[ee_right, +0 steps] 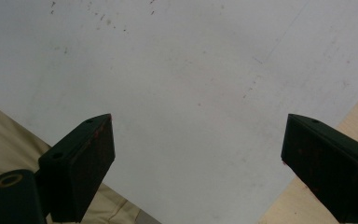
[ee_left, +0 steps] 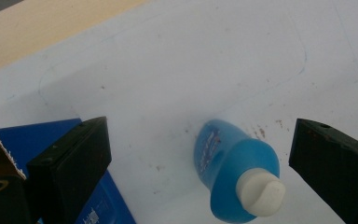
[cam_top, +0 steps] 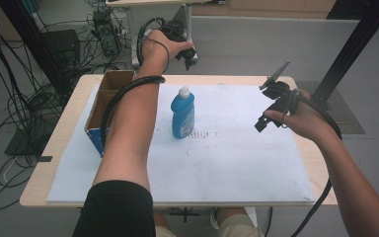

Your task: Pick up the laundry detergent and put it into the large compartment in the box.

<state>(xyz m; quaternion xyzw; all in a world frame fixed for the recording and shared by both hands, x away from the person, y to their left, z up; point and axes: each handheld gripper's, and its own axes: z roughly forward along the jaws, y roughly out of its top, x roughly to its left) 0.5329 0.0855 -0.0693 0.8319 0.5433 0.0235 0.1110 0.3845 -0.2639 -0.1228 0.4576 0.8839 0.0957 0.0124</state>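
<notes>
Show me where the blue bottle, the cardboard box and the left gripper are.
blue bottle (cam_top: 183, 114): high view, on its blue body.
cardboard box (cam_top: 96, 112): high view, on its inner wall.
left gripper (ee_left: 200, 154): left gripper view, midway between its open jaws.

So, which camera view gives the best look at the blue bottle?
The high view: the blue bottle stands upright on the white mat, seen whole, white cap on top, right of the cardboard box. The left gripper view looks down on its cap between the open left claw, base cut off. The right gripper view looks at bare mat.
</notes>
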